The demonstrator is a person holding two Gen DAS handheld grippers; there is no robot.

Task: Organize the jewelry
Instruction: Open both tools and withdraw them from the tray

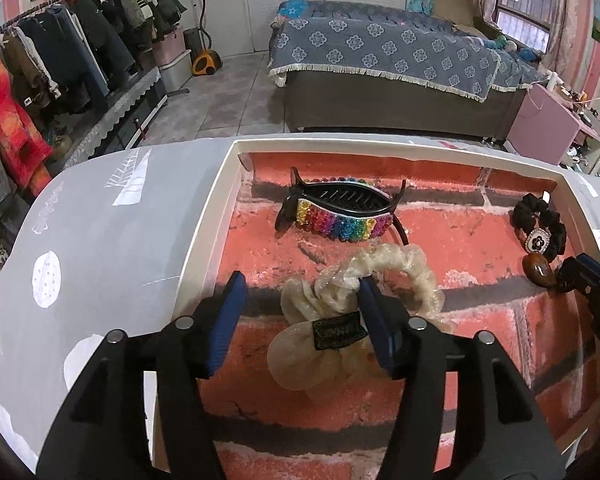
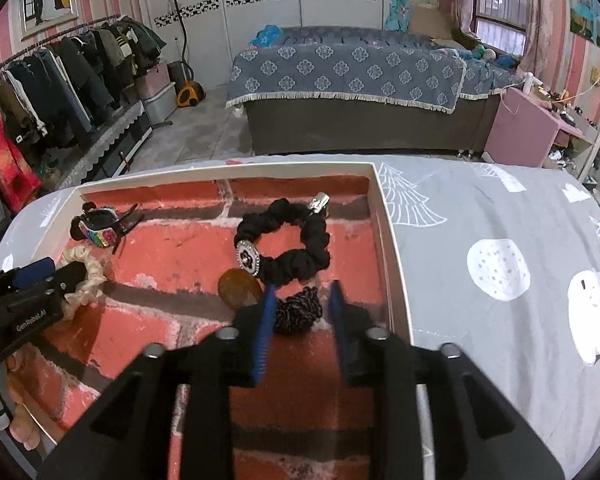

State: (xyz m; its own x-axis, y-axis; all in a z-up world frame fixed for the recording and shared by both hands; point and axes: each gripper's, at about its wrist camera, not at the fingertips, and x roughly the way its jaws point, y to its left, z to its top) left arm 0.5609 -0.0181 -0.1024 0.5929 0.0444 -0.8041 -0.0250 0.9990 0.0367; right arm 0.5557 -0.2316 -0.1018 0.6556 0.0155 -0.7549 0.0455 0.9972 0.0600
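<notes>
A white tray point(image 1: 204, 240) lined with red brick print sits on a grey cloth. In the left wrist view my left gripper point(image 1: 302, 286) is open over a cream scrunchie point(image 1: 400, 268), whose near folds lie between the fingers. A rainbow claw clip point(image 1: 340, 216) lies beyond it. In the right wrist view my right gripper point(image 2: 303, 292) is open around a small dark braided hair tie point(image 2: 298, 312). A black scrunchie with a flower charm point(image 2: 300, 248) and a brown oval clip point(image 2: 238, 290) lie just ahead. The left gripper point(image 2: 32, 280) shows at the left.
The tray's right wall point(image 2: 392, 256) is close to my right gripper. The grey cloth with white prints point(image 2: 500, 264) spreads right of the tray. A bed point(image 1: 380, 64) and a clothes rack point(image 1: 60, 60) stand beyond the table.
</notes>
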